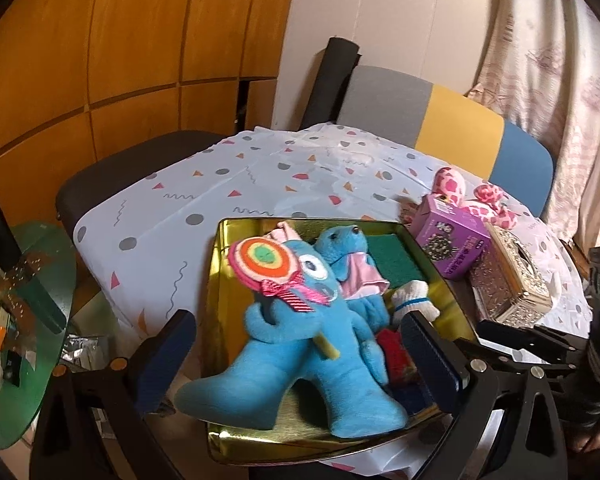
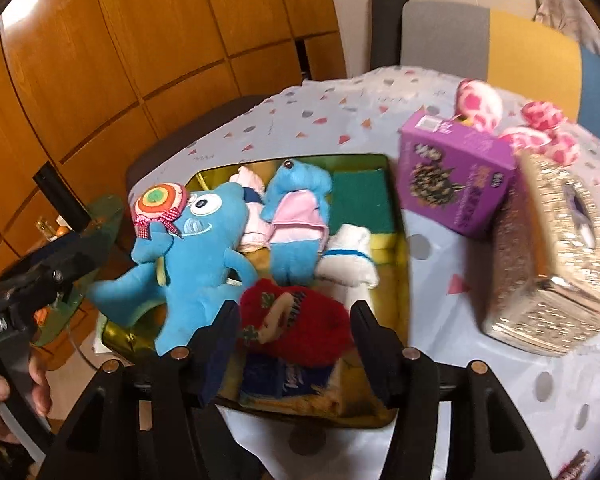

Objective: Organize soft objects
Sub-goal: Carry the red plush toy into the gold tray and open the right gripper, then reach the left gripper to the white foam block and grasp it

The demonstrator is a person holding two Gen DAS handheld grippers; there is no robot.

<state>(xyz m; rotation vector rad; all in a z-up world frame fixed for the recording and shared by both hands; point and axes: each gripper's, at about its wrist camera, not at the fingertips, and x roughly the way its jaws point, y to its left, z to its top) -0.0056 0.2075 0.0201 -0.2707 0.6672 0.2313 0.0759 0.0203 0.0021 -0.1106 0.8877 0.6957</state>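
The shiny gold metal tin [image 1: 220, 264], shallow and with rounded corners, lies on the bench [image 1: 204, 184] under a thin white cloth printed with grey dots and pink triangles, close to the near edge. It holds most of the soft things. The big blue plush figure [image 1: 296, 364] is fuzzy, with wide legs and a stitched white eye, and it carries a round felt lollipop [image 1: 265, 261] with a red ribbon; one leg hangs over the near left wall of the tin. Beside it lies a smaller blue bear [image 2: 296, 216] in a pink satin cloth. A rough green sponge [image 2: 360, 202] fills the far right corner of the tin, a rolled white sock [image 2: 350, 264] with a blue stripe is in front of it, and a red woolly item [image 2: 300, 324] lies at the near side, maybe a sock or glove.

Toward the right edge of the bench, outside the tin, a purple cardboard box [image 2: 456, 176] leans on a glittery silver box [image 2: 548, 264], and a pink spotted plush [image 2: 480, 106] lies behind them.

The left tongs [image 1: 300, 360] stand wide apart around the big blue figure, not pressing it. The right tongs [image 2: 292, 344] are also spread, over the red item.
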